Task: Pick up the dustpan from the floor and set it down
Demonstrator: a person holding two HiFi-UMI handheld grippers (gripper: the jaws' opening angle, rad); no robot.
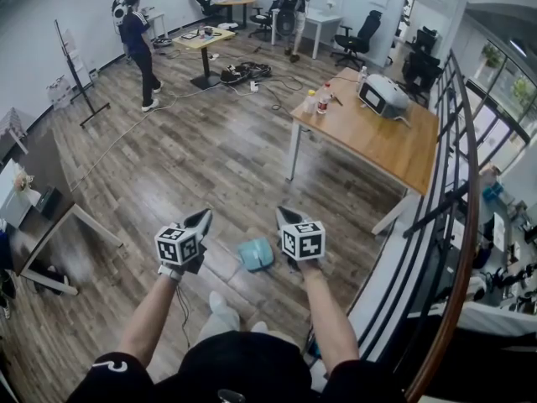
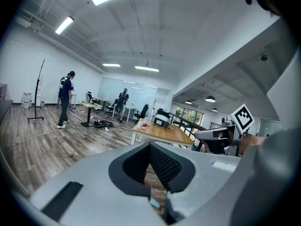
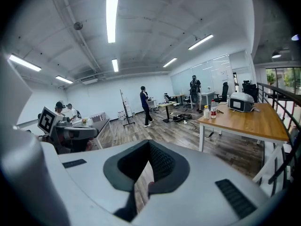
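Two bare forearms (image 1: 153, 316) are holding out one grey two-jaw gripper each. The left gripper (image 1: 204, 217) and the right gripper (image 1: 282, 214) are both pressing their jaws together, with nothing between them. One teal plastic dustpan (image 1: 255, 254) is lying on the wooden plank floor (image 1: 210, 149), between the two grippers and nearer the right one. Its handle is hard to make out. In the left gripper view only a teal sliver is showing beneath the jaws.
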